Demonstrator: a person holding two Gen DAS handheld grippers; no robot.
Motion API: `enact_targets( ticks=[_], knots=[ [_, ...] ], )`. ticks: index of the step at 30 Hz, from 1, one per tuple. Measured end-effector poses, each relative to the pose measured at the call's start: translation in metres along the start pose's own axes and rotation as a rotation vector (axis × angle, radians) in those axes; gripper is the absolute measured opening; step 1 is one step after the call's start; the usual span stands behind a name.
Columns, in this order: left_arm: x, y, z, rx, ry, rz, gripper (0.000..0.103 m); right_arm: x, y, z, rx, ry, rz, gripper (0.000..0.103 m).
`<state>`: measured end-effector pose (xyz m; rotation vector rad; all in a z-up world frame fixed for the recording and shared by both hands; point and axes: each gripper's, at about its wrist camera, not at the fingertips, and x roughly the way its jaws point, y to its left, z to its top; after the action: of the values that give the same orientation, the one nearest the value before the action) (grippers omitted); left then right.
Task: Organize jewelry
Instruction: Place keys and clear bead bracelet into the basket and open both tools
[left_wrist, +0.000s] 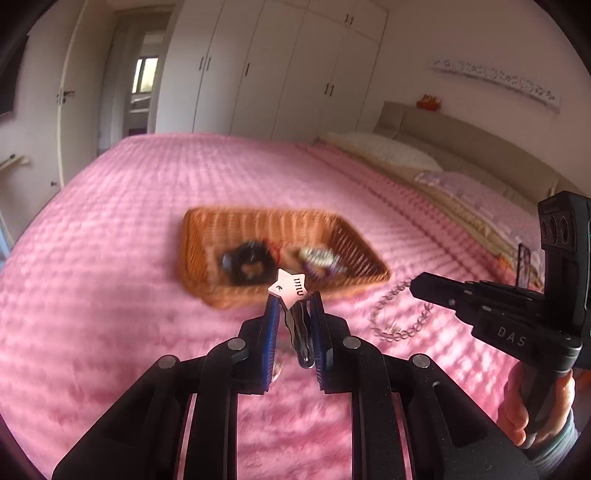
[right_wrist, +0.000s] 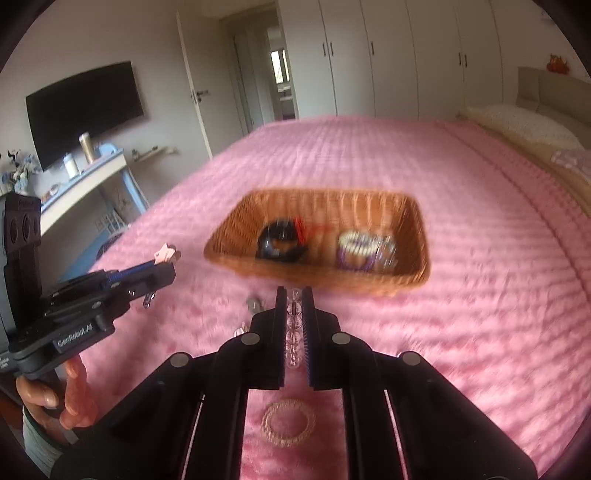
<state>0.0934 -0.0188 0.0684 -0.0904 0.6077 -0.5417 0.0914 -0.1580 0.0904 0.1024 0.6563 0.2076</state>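
Observation:
A wicker basket sits on the pink bedspread, holding a black scrunchie and purple and white bracelets. My left gripper is shut on a hair clip with a pale star charm, held above the bedspread just short of the basket's near side. My right gripper is shut on a clear bead bracelet, whose loop dangles below the fingers, near the basket's front edge.
A pale beaded ring bracelet and a small silver piece lie on the bedspread below my right gripper. Pillows and a headboard are at the right. A desk and a TV stand at the left.

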Motion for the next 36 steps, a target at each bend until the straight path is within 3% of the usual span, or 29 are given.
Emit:
enact_targets(
  ticks=[6, 12, 18, 24, 31, 34, 36],
  knots=[
    [0.022, -0.006, 0.046, 0.005, -0.071, -0.024, 0.015, 0.009, -0.007, 0.053, -0.018, -0.064, -0.020, 0.006],
    [0.081, -0.007, 0.070, -0.002, -0.055, -0.047, 0.015, 0.062, -0.032, 0.084, 0.049, -0.022, 0.026, 0.006],
    [0.141, 0.007, 0.059, -0.036, 0.005, -0.018, 0.016, 0.130, -0.065, 0.079, 0.195, 0.114, 0.103, 0.006],
    [0.167, 0.015, 0.042, -0.026, 0.065, -0.046, 0.016, 0.166, -0.084, 0.067, 0.227, 0.145, 0.080, 0.006],
    [0.178, 0.013, 0.033, -0.008, 0.098, -0.051, 0.016, 0.175, -0.089, 0.061, 0.198, 0.140, 0.020, 0.007],
    [0.174, 0.013, 0.033, -0.014, 0.090, -0.060, 0.028, 0.172, -0.094, 0.060, 0.217, 0.136, 0.021, 0.009],
    [0.165, 0.014, 0.035, -0.023, 0.075, -0.072, 0.038, 0.166, -0.100, 0.059, 0.245, 0.131, 0.018, 0.018]
  ],
)
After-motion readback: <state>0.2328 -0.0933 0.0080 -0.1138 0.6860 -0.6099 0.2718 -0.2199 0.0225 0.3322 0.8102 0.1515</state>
